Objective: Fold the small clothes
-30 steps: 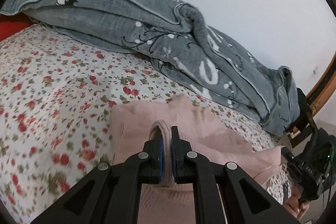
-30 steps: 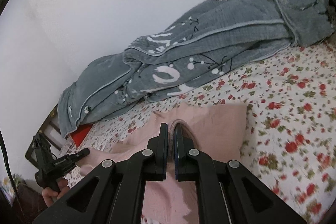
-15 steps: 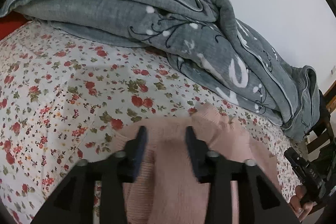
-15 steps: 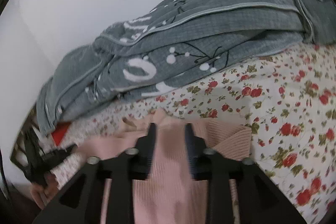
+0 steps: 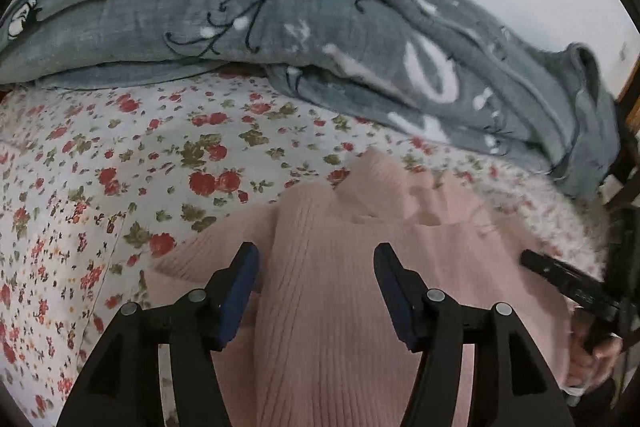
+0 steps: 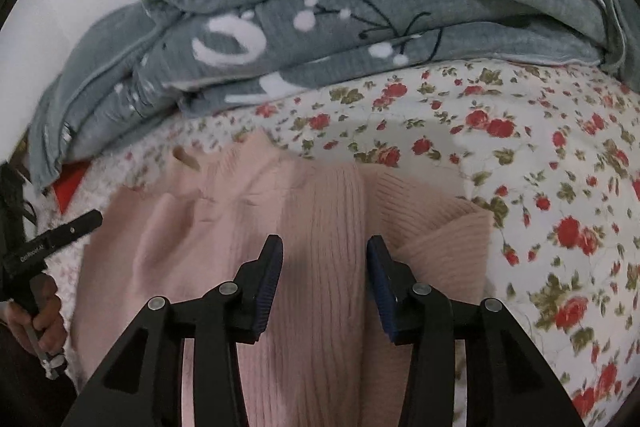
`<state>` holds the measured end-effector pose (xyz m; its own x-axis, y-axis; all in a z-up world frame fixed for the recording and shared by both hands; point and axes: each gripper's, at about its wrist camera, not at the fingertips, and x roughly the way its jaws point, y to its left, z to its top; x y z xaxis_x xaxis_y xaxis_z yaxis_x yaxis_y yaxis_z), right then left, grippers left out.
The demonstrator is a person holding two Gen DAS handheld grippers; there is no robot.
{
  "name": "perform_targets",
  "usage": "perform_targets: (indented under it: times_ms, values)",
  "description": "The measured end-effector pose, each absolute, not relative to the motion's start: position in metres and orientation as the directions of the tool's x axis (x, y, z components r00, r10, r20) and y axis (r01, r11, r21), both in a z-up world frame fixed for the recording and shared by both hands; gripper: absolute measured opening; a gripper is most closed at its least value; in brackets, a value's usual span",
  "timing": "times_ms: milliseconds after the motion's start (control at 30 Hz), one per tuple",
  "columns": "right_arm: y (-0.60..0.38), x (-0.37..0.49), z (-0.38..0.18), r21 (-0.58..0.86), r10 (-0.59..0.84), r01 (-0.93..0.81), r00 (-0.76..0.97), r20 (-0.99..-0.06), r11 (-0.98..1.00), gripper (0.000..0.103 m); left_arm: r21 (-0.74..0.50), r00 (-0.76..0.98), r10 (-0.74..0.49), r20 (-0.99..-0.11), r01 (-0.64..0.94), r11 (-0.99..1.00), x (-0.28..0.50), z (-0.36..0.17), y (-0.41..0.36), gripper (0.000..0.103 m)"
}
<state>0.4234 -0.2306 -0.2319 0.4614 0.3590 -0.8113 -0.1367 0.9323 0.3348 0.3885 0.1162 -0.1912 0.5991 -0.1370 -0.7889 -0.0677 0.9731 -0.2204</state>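
Directly beneath both claws lies the pink knit sweater (image 5: pixel 332 307), ribs running away toward the grey blanket (image 5: pixel 280 7); left gripper (image 5: pixel 316 291) and right gripper (image 6: pixel 325 281) have just been opening, spread, pinching nothing.

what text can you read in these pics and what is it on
Small white print on the left tongs, seen in the right wrist view: too blurred to read for sure.
Big white shapes on the grey blanket: one looks like an "O"; the rest is folded away, no word readable.
Pink sweater: no text.
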Motion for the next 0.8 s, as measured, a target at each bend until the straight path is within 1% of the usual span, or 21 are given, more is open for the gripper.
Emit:
perform_targets:
  times_ms: [33,67,100,167,267,333,400,467,500,533,567,700,767,800]
  values:
    - [-0.227,0.425,-0.233,0.311,0.342,-0.144,0.462,-0.819,0.939,0.035,-0.213,0.592,-0.123,-0.796,-0.084,0.973,0.391,-0.195,0.117,0.033]
    - [-0.225,0.424,-0.233,0.288,0.324,-0.149,0.469,-0.822,0.946,0.008,-0.22,0.581,-0.124,-0.805,-0.097,0.971,0.394,-0.199,0.12,0.016]
    - [-0.223,0.424,-0.233,0.279,0.321,-0.159,0.471,-0.822,0.947,0.006,-0.231,0.569,-0.131,-0.812,-0.106,0.967,0.395,-0.201,0.124,0.007]
    - [-0.228,0.417,-0.224,0.274,0.323,-0.17,0.512,-0.796,0.947,0.005,-0.297,0.611,-0.164,-0.774,-0.123,0.947,0.388,-0.196,0.138,0.007]
    - [-0.246,0.405,-0.203,0.296,0.33,-0.159,0.601,-0.727,0.942,0.005,-0.303,0.652,-0.146,-0.744,-0.134,0.944,0.376,-0.186,0.152,0.007]
    - [-0.257,0.403,-0.198,0.337,0.352,-0.148,0.624,-0.698,0.93,0.005,-0.321,0.648,-0.15,-0.747,-0.155,0.934,0.374,-0.188,0.161,0.007]
    - [-0.262,0.409,-0.204,0.353,0.351,-0.121,0.609,-0.711,0.928,0.005,-0.317,0.637,-0.141,-0.758,-0.171,0.933,0.377,-0.194,0.163,0.007]
    - [-0.257,0.416,-0.219,0.324,0.321,-0.101,0.579,-0.75,0.941,0.005,-0.29,0.616,-0.117,-0.779,-0.189,0.938,0.382,-0.206,0.162,0.007]
    - [-0.254,0.418,-0.226,0.306,0.303,-0.093,0.565,-0.767,0.947,0.005,-0.283,0.61,-0.113,-0.784,-0.19,0.94,0.384,-0.209,0.16,0.008]
    - [-0.251,0.419,-0.23,0.293,0.291,-0.088,0.555,-0.779,0.952,0.005,-0.27,0.603,-0.105,-0.791,-0.191,0.944,0.386,-0.213,0.158,0.011]
    - [-0.249,0.422,-0.235,0.28,0.279,-0.083,0.539,-0.794,0.956,0.005,-0.255,0.596,-0.095,-0.797,-0.189,0.948,0.388,-0.214,0.157,0.011]
    - [-0.249,0.42,-0.23,0.257,0.267,-0.095,0.536,-0.801,0.962,0.008,-0.222,0.595,-0.071,-0.801,-0.185,0.957,0.384,-0.204,0.154,0.012]
    - [-0.248,0.412,-0.218,0.214,0.239,-0.111,0.566,-0.789,0.97,0.015,-0.176,0.606,-0.025,-0.795,-0.191,0.966,0.377,-0.194,0.151,0.014]
    - [-0.247,0.407,-0.21,0.199,0.234,-0.126,0.59,-0.773,0.972,0.016,-0.152,0.615,-0.002,-0.789,-0.192,0.97,0.372,-0.189,0.15,0.015]
